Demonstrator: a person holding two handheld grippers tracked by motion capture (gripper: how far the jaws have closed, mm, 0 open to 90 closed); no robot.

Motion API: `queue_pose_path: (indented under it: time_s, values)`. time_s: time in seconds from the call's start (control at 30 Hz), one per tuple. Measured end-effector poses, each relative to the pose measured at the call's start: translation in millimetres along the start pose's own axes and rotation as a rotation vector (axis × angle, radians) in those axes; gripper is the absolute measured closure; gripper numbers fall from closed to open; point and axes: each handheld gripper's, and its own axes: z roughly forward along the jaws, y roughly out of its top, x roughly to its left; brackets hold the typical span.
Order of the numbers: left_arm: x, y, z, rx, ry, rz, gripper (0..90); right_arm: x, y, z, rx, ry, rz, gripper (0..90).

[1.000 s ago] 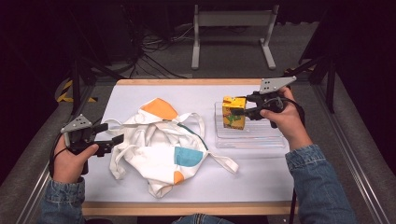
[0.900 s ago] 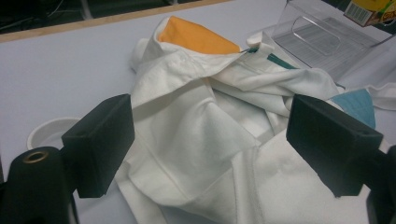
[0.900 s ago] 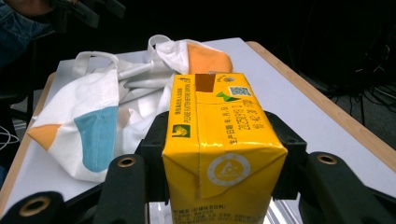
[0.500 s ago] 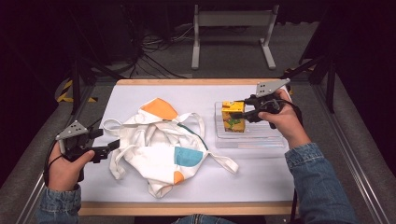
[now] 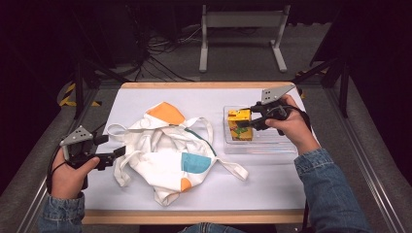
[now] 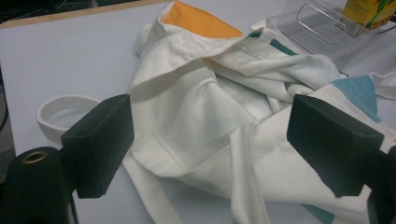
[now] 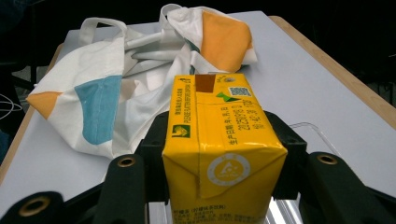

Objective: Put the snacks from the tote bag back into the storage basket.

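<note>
The left gripper (image 5: 119,153) waits with its jaws wide apart, right at the near edge of the white cloth bag (image 5: 170,150). The left gripper view shows folds there. Past the bag, the right gripper (image 5: 244,122) squeezes the yellow juice carton (image 5: 239,124), which is in the clear tray (image 5: 272,145).
</note>
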Motion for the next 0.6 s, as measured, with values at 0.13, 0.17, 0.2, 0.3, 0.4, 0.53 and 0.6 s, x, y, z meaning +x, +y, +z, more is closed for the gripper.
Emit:
queue_pose_path:
  time_s: [0.13,0.17,0.2,0.3,0.4,0.53,0.6]
  values:
    - [-0.8,0.1,1.4,0.003,-0.001,0.002,15.8,0.1,-1.6,3.9,0.018,0.013,-0.004,51.6]
    - [-0.9,0.0,1.3,0.003,-0.003,-0.001,15.8,0.3,-2.0,4.6,0.023,0.018,-0.006,51.6]
    - [-0.7,0.0,1.2,0.003,-0.001,0.000,15.8,0.5,-2.3,5.4,0.023,0.021,-0.006,51.6]
    - [-0.3,-0.1,1.5,0.004,-0.001,0.001,15.8,1.3,-2.5,7.1,0.028,0.032,-0.010,51.6]
    - [-0.4,0.1,1.8,0.003,-0.003,0.001,15.8,2.2,-2.5,8.9,0.034,0.040,-0.016,51.5]
    - [-0.1,0.5,2.3,0.000,-0.003,0.001,15.8,3.4,-3.2,11.7,0.051,0.044,-0.021,51.5]
    - [0.0,0.5,3.0,0.003,-0.007,-0.002,15.8,3.7,-3.9,12.9,0.058,0.045,-0.026,51.4]
